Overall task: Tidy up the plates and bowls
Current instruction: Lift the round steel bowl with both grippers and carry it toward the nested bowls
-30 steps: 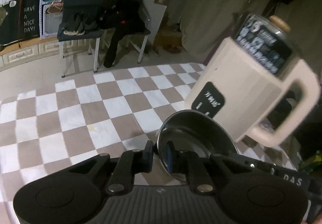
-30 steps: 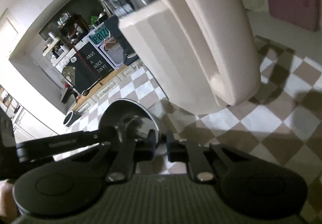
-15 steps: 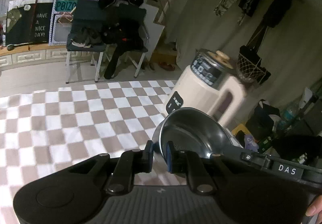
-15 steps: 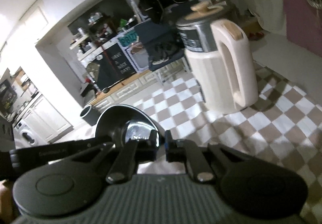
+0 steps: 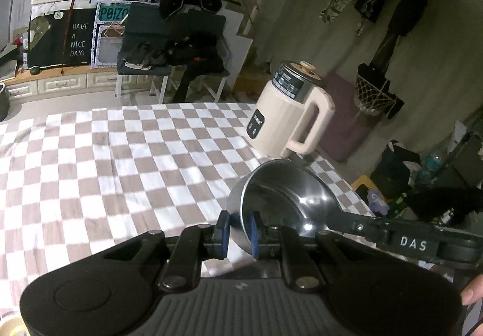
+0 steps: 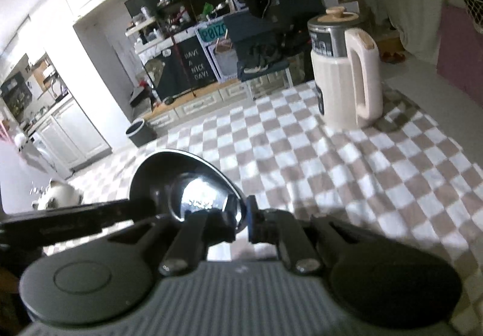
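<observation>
Checkered cloth (image 5: 120,161) below. Left gripper (image 5: 238,228) clamped on near rim of steel bowl (image 5: 289,200), held in air; right gripper (image 6: 238,222) pinching its opposite rim. Cream kettle (image 5: 286,121) stands beyond, far right.

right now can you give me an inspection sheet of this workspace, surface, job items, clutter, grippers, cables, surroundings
surface: brown and white checkered cloth, rumpled in places, mostly bare
job's things: one steel bowl, lifted off the cloth and held by its rim from both sides; no plates seen
clutter: cream electric jug with a dark lid, upright near the cloth's far right corner
grippers: left gripper shut on the bowl's near rim; right gripper shut on the opposite rim
cables: nothing seen
surroundings: chair piled with dark clothes, a "have a nice day" sign on low drawers, hanging clothes on the right wall, kitchen units to the left in the right wrist view
</observation>
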`<state>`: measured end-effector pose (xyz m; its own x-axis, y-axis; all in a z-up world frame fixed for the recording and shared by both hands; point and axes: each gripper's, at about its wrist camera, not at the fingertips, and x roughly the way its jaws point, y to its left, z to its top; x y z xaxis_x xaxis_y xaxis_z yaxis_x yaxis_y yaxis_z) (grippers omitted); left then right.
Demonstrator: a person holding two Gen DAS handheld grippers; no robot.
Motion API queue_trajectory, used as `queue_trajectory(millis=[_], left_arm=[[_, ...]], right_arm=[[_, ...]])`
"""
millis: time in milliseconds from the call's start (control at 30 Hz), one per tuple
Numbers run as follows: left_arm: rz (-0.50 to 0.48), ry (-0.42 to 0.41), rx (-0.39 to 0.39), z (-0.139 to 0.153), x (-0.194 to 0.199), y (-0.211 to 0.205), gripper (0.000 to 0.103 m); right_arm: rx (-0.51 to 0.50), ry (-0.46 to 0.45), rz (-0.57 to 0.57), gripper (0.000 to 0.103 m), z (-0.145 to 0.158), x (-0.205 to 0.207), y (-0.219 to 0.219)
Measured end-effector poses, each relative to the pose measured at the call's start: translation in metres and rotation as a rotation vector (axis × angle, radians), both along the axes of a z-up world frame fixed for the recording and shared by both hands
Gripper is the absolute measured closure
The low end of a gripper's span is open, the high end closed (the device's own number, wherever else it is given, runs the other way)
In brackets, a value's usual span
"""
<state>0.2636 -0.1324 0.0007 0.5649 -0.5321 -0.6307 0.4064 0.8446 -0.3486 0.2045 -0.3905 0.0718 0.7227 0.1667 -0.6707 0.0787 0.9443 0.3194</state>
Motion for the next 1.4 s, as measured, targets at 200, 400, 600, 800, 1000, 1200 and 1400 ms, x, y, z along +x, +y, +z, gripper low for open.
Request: queue_trajectory(millis=[200,400,600,800,1000,1200,1400], left_arm=[[-0.003,0.058,-0.025,-0.024,-0.022,0.005,0.088],[-0.021,0.093,-0.027,-0.05,-0.028,0.0,0.088],[-0.028,0.116,-0.002,-0.063,-0.023,-0.005,0.089],[-0.029,0.166,0.036,-0.079,-0.015,-0.013,0.088],[-0.029,0.181,0.058,-0.086,-0.008,-0.019,0.087],[-0.03,0.183,0.093,-0.092,-0.004,-0.023,0.081],[-0.031,0.187,0.106,-0.097,0.0,-0.024,0.081]], right_arm=[[-0.05,0.025,0.018,0.095,-0.012,-0.023,0.006],[-0.053,0.101,-0.001,0.095,-0.035,-0.03,0.004],[-0.045,0.164,-0.003,0.095,-0.043,-0.036,0.012],[-0.084,0.198,0.019,0.094,-0.05,-0.036,0.024],[-0.095,0.222,0.015,0.094,-0.053,-0.03,0.022],[-0.115,0.253,0.046,0.094,-0.06,-0.024,0.031],[-0.126,0.287,0.066,0.093,-0.067,-0.018,0.037]])
